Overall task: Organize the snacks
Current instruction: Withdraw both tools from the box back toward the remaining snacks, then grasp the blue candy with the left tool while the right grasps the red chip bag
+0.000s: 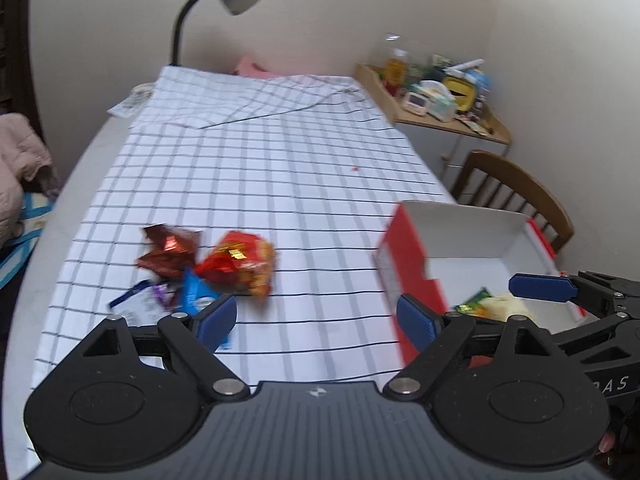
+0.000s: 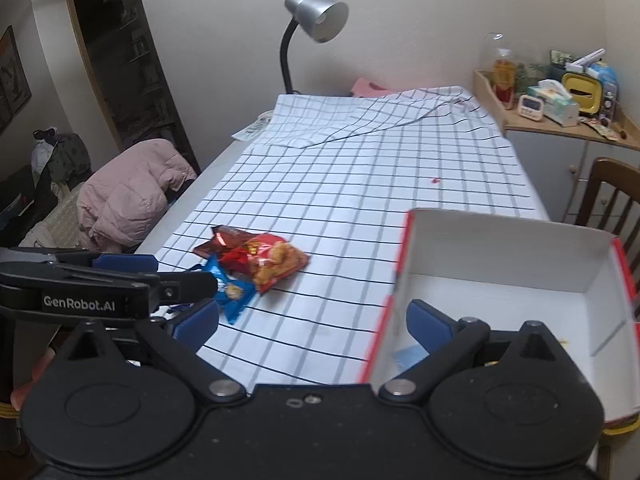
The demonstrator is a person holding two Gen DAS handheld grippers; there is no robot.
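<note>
Several snack packets lie in a loose pile on the checked tablecloth: an orange-red bag (image 1: 240, 264) (image 2: 276, 262), a dark red wrapper (image 1: 168, 252) (image 2: 218, 240) and a blue packet (image 1: 196, 292) (image 2: 232, 292). A red-and-white cardboard box (image 1: 472, 236) (image 2: 504, 240) stands open to their right, with a green-and-yellow packet (image 1: 488, 304) inside. My left gripper (image 1: 316, 316) is open and empty between pile and box. My right gripper (image 2: 312, 322) is open and empty, its right finger over the box's left wall. The right gripper's blue finger (image 1: 544, 286) hangs over the box.
A grey desk lamp (image 2: 316, 16) stands at the table's far end, where the cloth (image 2: 360, 120) is folded over. A wooden chair (image 1: 516, 196) and a cluttered sideboard (image 2: 568, 120) are on the right. A pink jacket (image 2: 132, 192) lies left of the table.
</note>
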